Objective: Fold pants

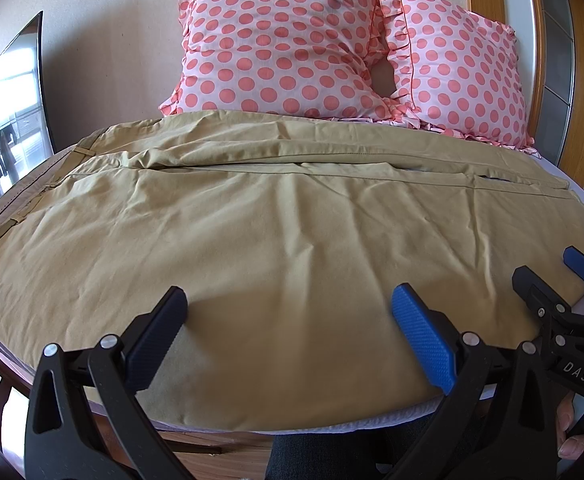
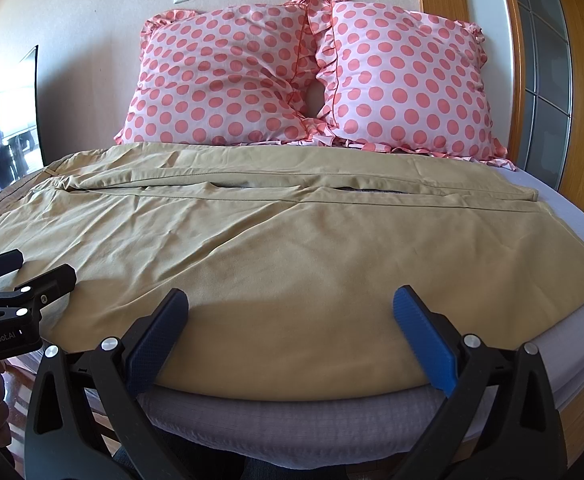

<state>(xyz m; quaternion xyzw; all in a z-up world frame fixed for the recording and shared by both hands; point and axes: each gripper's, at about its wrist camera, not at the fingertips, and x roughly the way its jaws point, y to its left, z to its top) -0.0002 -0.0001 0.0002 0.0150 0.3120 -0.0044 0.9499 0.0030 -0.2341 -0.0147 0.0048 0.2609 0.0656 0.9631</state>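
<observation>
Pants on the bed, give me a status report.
Left gripper open, right gripper open, both empty over the near edge. Pants spread flat, unfolded. Two pillows behind, not touching grippers.

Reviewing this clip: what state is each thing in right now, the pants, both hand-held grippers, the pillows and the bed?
Khaki pants: spread flat across the bed, unfolded, wrinkled, legs side by side.
Left hand-held gripper: open, empty, above the pants' near edge.
Right hand-held gripper: open, empty, above the pants' near edge.
Polka-dot pillows: two, propped against the wall, touching.
Bed: covered by a grey sheet.
</observation>
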